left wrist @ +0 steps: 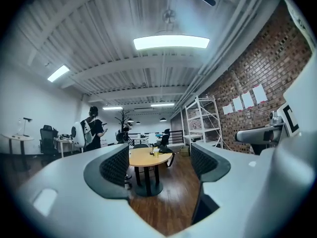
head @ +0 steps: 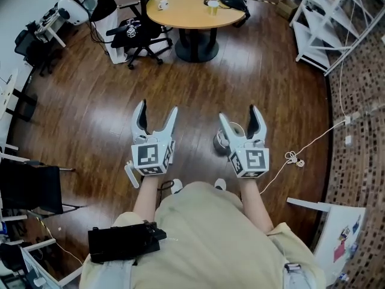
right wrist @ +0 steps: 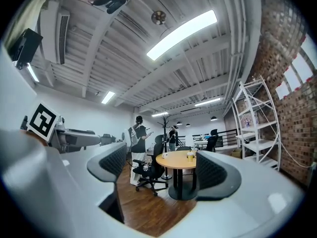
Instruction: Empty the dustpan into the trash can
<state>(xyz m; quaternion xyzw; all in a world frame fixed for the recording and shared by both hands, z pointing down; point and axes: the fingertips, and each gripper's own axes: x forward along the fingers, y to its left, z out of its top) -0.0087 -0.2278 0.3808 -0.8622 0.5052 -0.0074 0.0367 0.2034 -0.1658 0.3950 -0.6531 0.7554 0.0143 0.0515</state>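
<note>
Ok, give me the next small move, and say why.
Probably tilt both grippers down toward the floor. The left gripper and the right gripper are both open and empty, and they point level at the round table across the room, so neither is lined up on anything to pick up.

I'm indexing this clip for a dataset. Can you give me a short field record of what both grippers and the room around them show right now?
left gripper: jaws apart, nothing between them
right gripper: jaws apart, nothing between them
round table: ahead of the person, yellow cup on it
office chair: black, beside the table
floor: dark wood
grey round object: on the floor, partly hidden by the right gripper; cannot tell what it is
dustpan: not recognisable in any view
</note>
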